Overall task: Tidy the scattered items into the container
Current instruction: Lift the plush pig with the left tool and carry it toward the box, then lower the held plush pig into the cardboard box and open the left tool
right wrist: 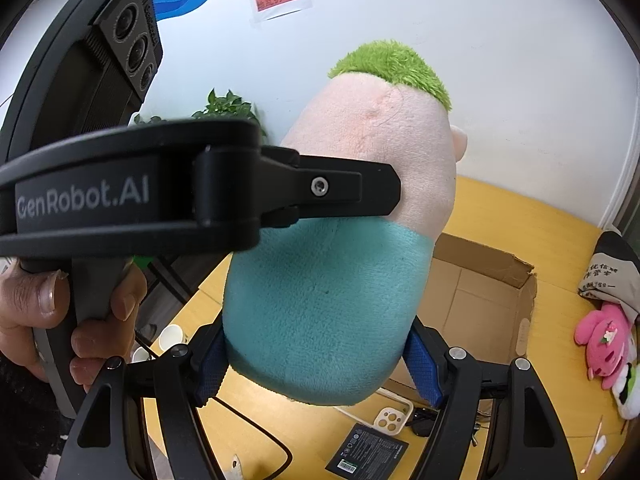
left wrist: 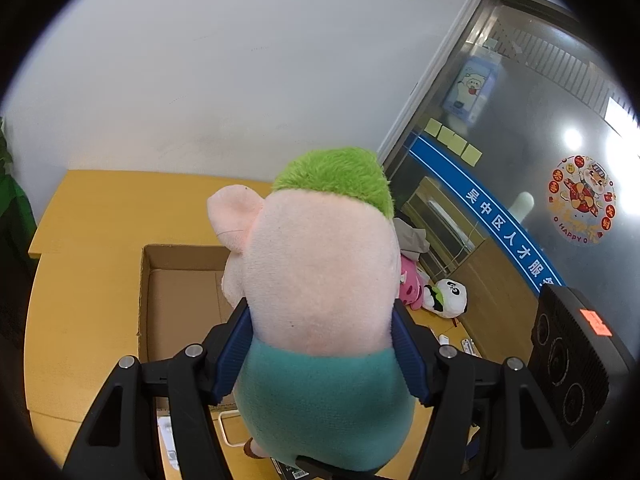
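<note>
Plush pig [left wrist: 320, 280] hangs clamped by both the left gripper [left wrist: 322, 354] and right gripper [right wrist: 316, 364] above the empty cardboard box [left wrist: 176, 292]; pink plush [right wrist: 604, 340], panda [left wrist: 448, 296], phone case [right wrist: 390, 420] remain out.

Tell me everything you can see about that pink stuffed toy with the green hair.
The plush toy is soft and fuzzy: pale pink head, a tuft of green hair, one pink ear, teal lower body. It is held upright in the air above the open cardboard box, pinched by both the left gripper and right gripper.
</note>
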A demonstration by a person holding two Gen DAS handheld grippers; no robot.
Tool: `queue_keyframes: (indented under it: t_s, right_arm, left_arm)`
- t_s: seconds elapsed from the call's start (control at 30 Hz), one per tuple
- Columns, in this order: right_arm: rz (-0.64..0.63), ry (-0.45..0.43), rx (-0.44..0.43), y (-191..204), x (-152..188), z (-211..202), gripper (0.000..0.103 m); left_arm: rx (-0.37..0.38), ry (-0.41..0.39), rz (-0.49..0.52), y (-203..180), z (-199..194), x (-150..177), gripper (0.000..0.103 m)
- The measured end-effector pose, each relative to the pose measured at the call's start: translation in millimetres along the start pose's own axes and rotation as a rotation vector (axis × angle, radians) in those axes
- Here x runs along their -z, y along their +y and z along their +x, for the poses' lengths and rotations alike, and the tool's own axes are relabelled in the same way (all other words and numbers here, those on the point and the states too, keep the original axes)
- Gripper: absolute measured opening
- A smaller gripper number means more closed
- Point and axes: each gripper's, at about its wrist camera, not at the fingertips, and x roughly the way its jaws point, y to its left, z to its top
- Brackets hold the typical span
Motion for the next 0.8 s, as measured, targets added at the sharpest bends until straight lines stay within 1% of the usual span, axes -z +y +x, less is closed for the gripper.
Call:
queue_keyframes:
  t_s: [0.2, 0.37, 0.8]
  right_arm:
    - [0.017, -0.001, 0.024, -6, -16, 0, 0.079]
    - [0.019, -0.008, 0.039, -12, -27, 3, 0.079]
    - [0.05, 0.045, 0.025, -33, -44, 51, 0.079]
  left_arm:
    - [0.039, -0.01, 0.015, 1, 6, -18, 0.065]
    - [0.046, -0.018, 0.032, 1, 12, -32, 0.065]
    - [0.045, 0.024, 0.006, 37, 52, -51, 0.065]
